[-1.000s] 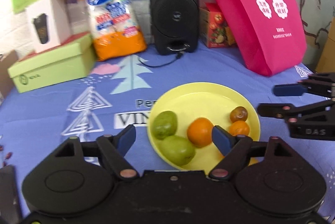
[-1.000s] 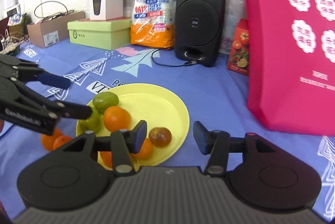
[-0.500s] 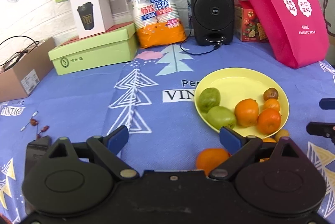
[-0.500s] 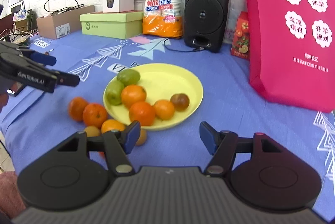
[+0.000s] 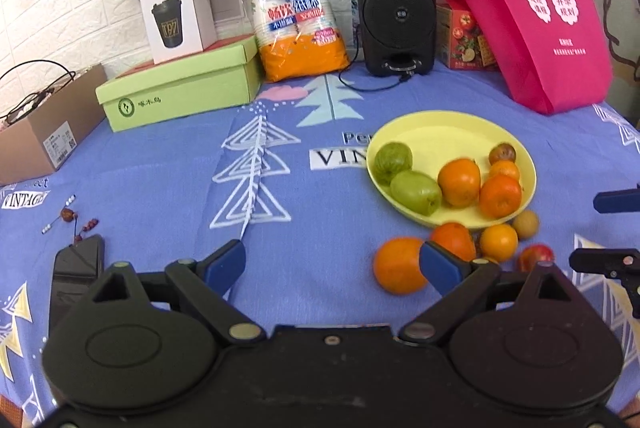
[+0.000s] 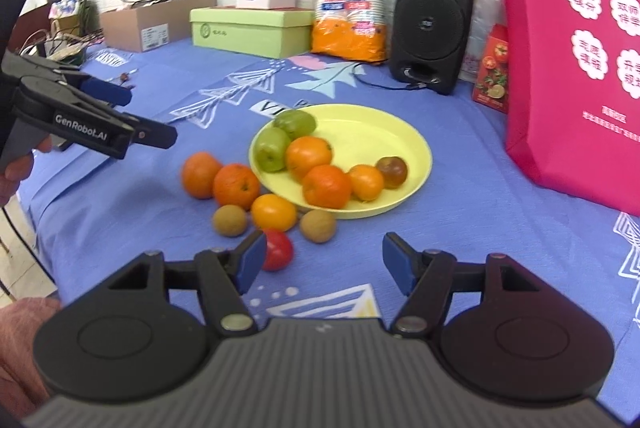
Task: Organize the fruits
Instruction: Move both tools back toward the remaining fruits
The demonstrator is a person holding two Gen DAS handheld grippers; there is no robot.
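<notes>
Blue tablecloth [image 5: 160,167]: loose orange [image 5: 398,265] just beyond spread left hand-held gripper [image 5: 332,266], nothing pinched.

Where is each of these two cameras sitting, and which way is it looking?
Left wrist view: rides on the left tool, looking forward and down over the blue tablecloth to the yellow plate; its open fingers show, and the right tool at the right edge.
Right wrist view: rides on the right tool, facing the plate from nearer; its open fingers show, plus the left tool and a hand at left.
Shared: plate, fruit, black speaker, pink bag.
</notes>
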